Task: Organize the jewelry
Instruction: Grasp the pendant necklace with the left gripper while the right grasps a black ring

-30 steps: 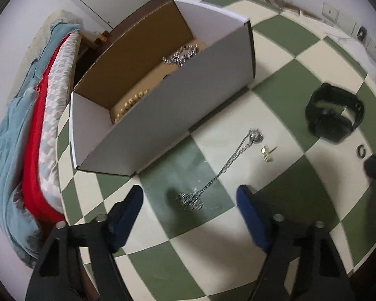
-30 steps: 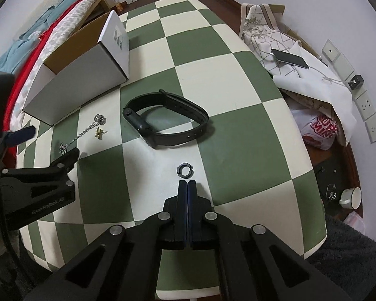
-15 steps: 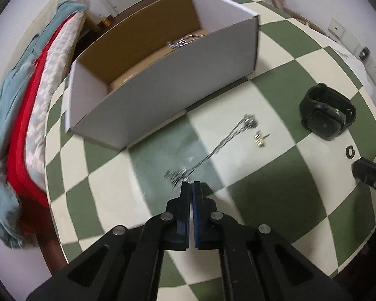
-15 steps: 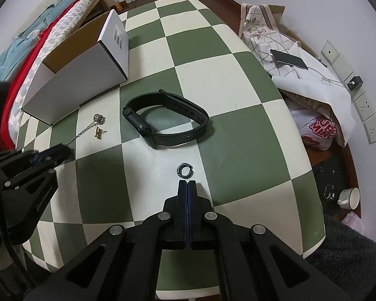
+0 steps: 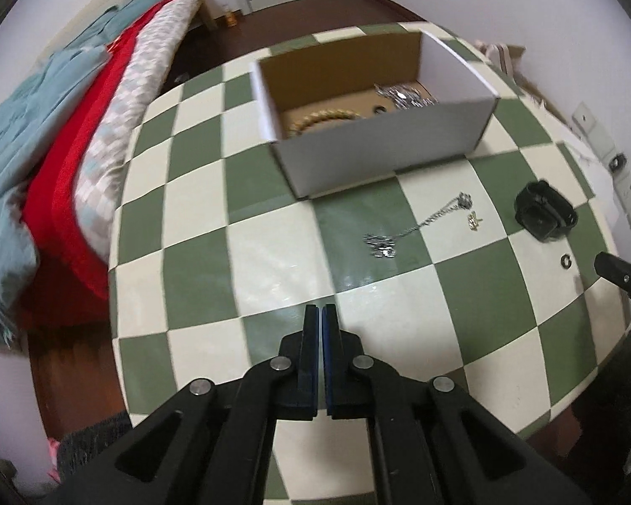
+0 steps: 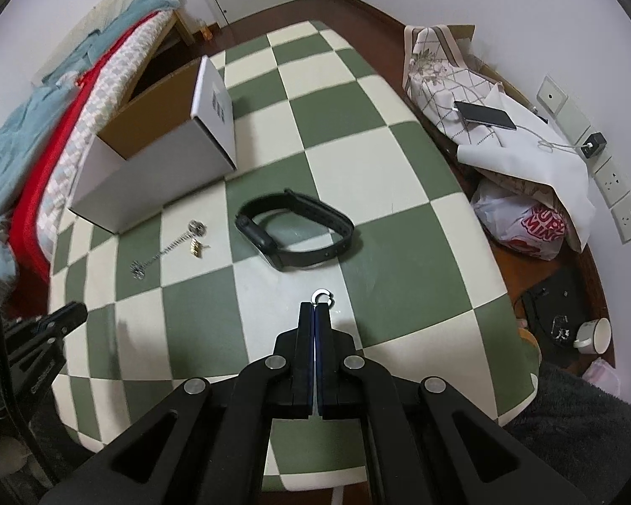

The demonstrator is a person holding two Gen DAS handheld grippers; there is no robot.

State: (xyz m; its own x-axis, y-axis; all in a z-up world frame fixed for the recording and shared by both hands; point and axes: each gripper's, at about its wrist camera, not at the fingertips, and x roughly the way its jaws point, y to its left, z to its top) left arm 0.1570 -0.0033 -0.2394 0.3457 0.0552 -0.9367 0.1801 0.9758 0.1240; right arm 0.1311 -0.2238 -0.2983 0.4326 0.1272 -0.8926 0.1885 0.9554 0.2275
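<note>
Checkered counter [image 6: 357,134] mostly bare beyond the box [image 6: 155,176]; bed [image 5: 63,126] just past its left edge. Chain necklace [image 5: 416,225], gold earring [image 5: 474,221], and black watch [image 6: 294,231] lie loose near the box. Left gripper [image 5: 320,309] fingers together, empty, over bare checks. Right gripper [image 6: 315,305] fingers pinch the small ring [image 6: 322,296] at their tips.

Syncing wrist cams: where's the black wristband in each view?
Left wrist: black wristband far right, just above the small ring.
Right wrist: black wristband centre, beyond the ring.
Shared landmark: white cardboard box, behind the silver chain.
</note>
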